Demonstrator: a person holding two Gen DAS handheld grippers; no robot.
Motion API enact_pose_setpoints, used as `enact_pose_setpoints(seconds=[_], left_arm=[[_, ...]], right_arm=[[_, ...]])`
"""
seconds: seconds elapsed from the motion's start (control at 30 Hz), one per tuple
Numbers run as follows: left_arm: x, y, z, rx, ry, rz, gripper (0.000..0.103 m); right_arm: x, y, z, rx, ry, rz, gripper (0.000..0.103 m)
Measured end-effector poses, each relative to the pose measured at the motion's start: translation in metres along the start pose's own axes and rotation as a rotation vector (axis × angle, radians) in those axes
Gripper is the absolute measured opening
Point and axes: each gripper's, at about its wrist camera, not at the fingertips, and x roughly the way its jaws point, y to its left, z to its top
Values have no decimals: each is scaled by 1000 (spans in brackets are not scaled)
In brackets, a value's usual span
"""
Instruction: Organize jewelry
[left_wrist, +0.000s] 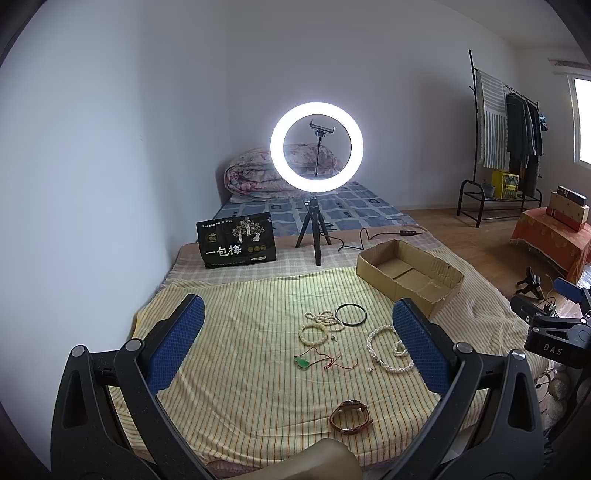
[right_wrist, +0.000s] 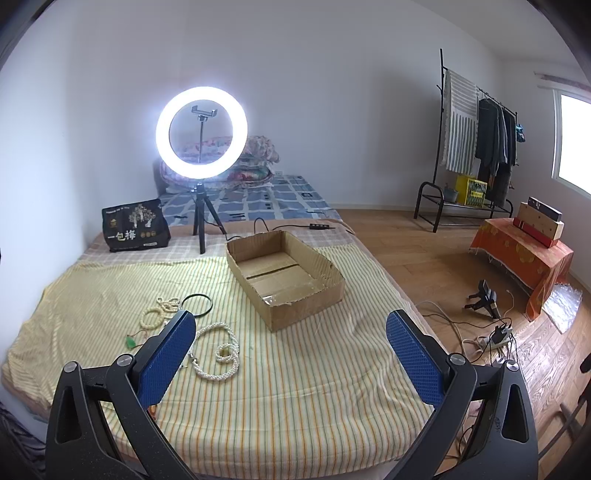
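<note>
Left wrist view: we hold the left hand-held gripper (left_wrist: 298, 334) spread wide above the striped bed cover (left_wrist: 236, 387), nothing held. Jewelry lies loose left of the cardboard box (left_wrist: 408, 275), the white pearl necklace (left_wrist: 384, 349) nearest it, the leather watch (left_wrist: 350, 410) well apart. The box sits open-topped and empty, presumably the collecting point. Our right hand-held gripper (right_wrist: 291, 349) is likewise wide, empty, just in front of the box.

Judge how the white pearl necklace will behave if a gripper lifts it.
The pearl necklace lies in loose curves, so it will probably hang limp and swing. Its round beads may slip between the pads. A doubled loop suggests it could tangle.
</note>
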Motion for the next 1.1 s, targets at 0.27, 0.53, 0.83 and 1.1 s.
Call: enact_pose_setpoints(seconds=[0.27, 0.53, 0.83, 1.1], left_arm=[[-1, -3, -3, -1, -3, 3, 103], [-2, -3, -3, 1, -2, 3, 103], [-2, -5, -2, 3, -3, 3, 103], [3, -6, -2, 6, 1, 1, 103]], right_arm=[[0, 0, 1, 0, 0, -1, 102], [0, -1, 0, -2, 2, 0, 102], [-1, 0, -1, -4, 4, -1, 102], [3, 2, -2, -23, 12, -7, 102]])
